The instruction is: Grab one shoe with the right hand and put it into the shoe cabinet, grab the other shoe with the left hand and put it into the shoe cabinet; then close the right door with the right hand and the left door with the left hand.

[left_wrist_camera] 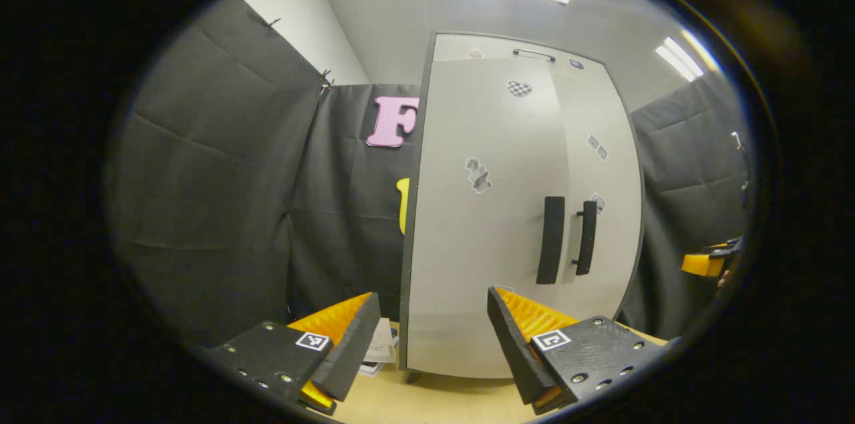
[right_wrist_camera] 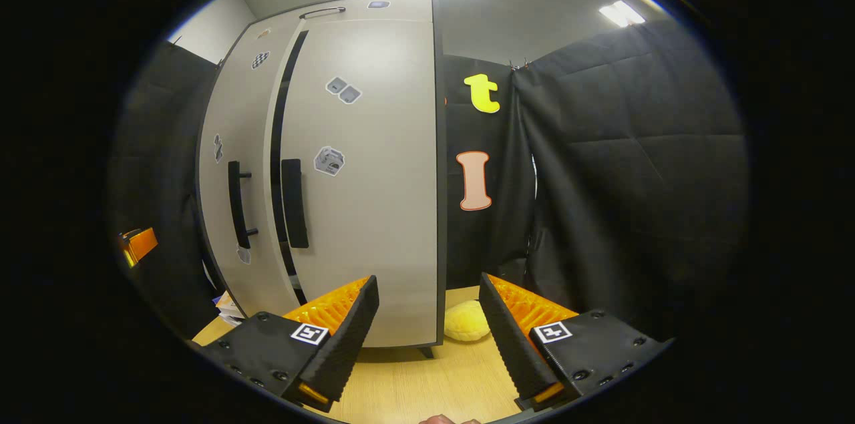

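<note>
Wooden tabletop, shoe cabinet nearly shut, left gripper and right gripper both spread, empty; risk: doors left ajar

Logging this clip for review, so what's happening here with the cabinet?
A person holds two grippers in front of a tall shoe cabinet standing on a wooden table. Both the left gripper and the right gripper are open and hold nothing. The doors look nearly shut; the right gripper view shows a dark gap between them. A yellow soft object lies beside the cabinet's foot.
</note>
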Demonstrator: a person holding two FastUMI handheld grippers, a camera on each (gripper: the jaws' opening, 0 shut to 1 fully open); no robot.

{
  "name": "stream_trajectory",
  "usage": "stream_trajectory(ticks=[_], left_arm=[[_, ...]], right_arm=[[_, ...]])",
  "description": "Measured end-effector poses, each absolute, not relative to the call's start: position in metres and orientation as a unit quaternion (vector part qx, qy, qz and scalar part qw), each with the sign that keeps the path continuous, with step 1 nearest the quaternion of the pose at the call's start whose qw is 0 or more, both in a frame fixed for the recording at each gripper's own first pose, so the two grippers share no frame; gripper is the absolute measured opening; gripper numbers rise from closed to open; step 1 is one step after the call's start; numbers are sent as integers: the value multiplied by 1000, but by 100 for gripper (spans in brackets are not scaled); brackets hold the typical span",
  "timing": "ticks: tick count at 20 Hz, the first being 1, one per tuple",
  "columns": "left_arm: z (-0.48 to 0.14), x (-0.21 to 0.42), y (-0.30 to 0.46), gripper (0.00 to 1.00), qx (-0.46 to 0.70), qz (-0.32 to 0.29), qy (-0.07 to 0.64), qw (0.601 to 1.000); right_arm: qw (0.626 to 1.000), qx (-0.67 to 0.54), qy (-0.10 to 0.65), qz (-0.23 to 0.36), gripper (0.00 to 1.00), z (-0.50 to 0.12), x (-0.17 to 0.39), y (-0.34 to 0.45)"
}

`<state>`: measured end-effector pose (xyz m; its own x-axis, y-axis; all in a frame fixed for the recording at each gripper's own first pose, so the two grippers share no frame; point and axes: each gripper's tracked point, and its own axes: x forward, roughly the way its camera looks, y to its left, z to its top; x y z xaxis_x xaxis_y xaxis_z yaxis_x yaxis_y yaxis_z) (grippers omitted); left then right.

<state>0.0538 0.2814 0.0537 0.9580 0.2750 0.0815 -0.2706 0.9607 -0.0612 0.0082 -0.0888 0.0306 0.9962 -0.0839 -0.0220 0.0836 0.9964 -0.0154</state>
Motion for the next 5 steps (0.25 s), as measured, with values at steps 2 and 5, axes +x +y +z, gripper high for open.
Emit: stream_trajectory(ticks=[2, 5], left_arm=[[50, 56, 283, 97, -19, 143, -41, 989], [41, 61, 281, 93, -30, 138, -38, 989]], right_arm=[[999, -13, 14, -50, 96, 31, 9, -91], [998, -22, 8, -51, 96, 37, 13, -89]])
